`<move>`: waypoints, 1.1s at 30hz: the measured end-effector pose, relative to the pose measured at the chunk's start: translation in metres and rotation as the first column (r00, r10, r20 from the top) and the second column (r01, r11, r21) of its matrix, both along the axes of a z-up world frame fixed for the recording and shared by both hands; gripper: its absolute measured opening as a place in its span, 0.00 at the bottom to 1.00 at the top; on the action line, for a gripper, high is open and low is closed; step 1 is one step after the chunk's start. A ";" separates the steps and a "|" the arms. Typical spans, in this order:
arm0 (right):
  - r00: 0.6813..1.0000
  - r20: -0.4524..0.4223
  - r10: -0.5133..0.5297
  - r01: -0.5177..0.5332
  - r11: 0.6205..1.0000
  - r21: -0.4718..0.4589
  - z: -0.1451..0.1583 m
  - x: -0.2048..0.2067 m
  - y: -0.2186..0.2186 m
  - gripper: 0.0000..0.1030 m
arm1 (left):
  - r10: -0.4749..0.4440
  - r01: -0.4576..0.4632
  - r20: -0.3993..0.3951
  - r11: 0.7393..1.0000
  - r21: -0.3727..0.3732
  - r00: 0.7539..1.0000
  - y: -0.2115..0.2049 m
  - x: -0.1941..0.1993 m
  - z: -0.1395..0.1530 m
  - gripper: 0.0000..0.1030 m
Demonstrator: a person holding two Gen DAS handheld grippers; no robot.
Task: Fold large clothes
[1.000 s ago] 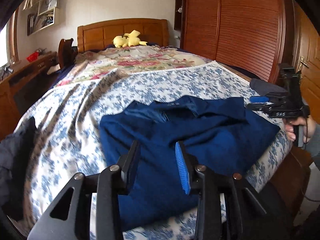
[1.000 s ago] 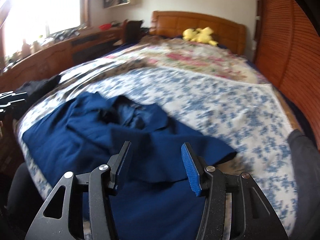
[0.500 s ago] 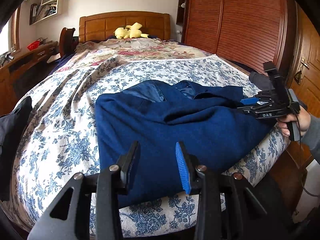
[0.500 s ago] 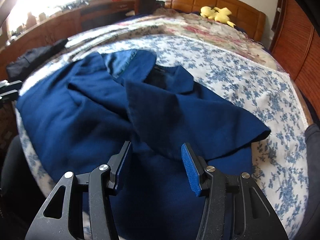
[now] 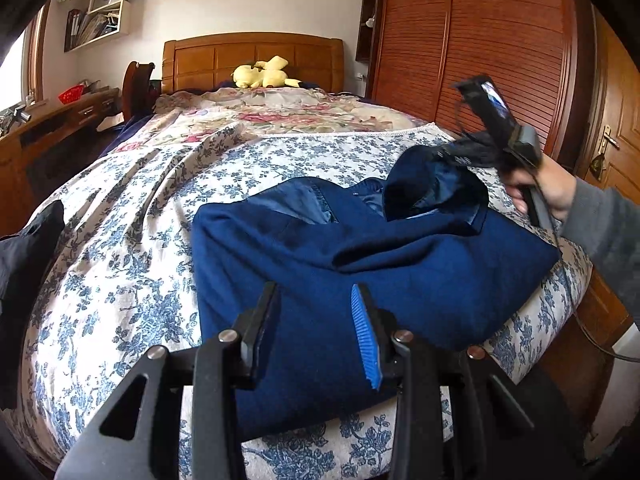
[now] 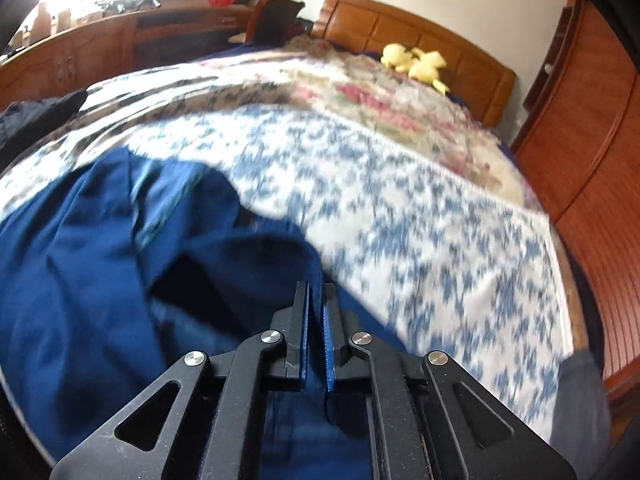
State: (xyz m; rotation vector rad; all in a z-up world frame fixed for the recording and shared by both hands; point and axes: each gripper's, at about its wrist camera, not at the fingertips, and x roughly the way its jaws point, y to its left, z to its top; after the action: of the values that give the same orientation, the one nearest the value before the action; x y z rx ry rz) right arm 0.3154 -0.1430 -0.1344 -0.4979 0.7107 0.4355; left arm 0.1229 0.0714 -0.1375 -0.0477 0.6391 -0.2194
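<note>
A yellow plush (image 5: 262, 73) lies at twelve o'clock by the headboard (image 5: 252, 56); wardrobe (image 5: 480, 48) at two, desk (image 5: 48, 120) at ten, bedspread (image 5: 132, 248) beneath.

Motion blur smears the blue-flowered bedspread (image 6: 420, 220) beyond the right gripper (image 6: 317, 304), whose closed tips bury a fold of the navy blue jacket (image 6: 100, 260). Left of the left gripper (image 5: 314, 312), a dark garment (image 5: 24, 256) runs off frame.
</note>
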 end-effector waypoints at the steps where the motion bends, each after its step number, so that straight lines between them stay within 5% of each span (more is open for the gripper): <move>1: 1.000 0.012 0.001 -0.001 1.000 0.000 0.002 0.006 0.005 0.03 | 0.003 -0.003 -0.001 1.000 0.003 1.000 0.001 0.001 0.000 0.34; 13: 0.992 0.124 -0.024 0.022 1.000 0.013 0.018 0.052 0.052 0.04 | 0.022 -0.022 -0.006 1.000 0.022 1.000 0.006 0.000 -0.002 0.34; 16: 0.996 0.093 0.008 -0.015 0.997 0.071 0.022 0.044 0.054 0.04 | 0.029 -0.029 -0.001 0.999 0.021 1.000 0.009 0.000 -0.001 0.34; 24: 0.993 -0.018 0.114 -0.110 0.982 0.152 0.005 0.011 0.081 0.38 | 0.045 -0.045 0.004 0.999 0.020 0.999 0.013 -0.004 -0.001 0.34; 33: 0.965 -0.146 0.219 -0.197 0.968 0.155 -0.040 -0.014 0.120 0.40 | 0.050 -0.050 0.001 0.998 0.024 0.999 0.016 -0.006 -0.003 0.34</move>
State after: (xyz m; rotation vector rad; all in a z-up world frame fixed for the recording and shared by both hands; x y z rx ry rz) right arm 0.3019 -0.0234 -0.1740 -0.4098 0.7814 0.7249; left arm 0.1168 0.0870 -0.1401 -0.0408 0.6397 -0.1630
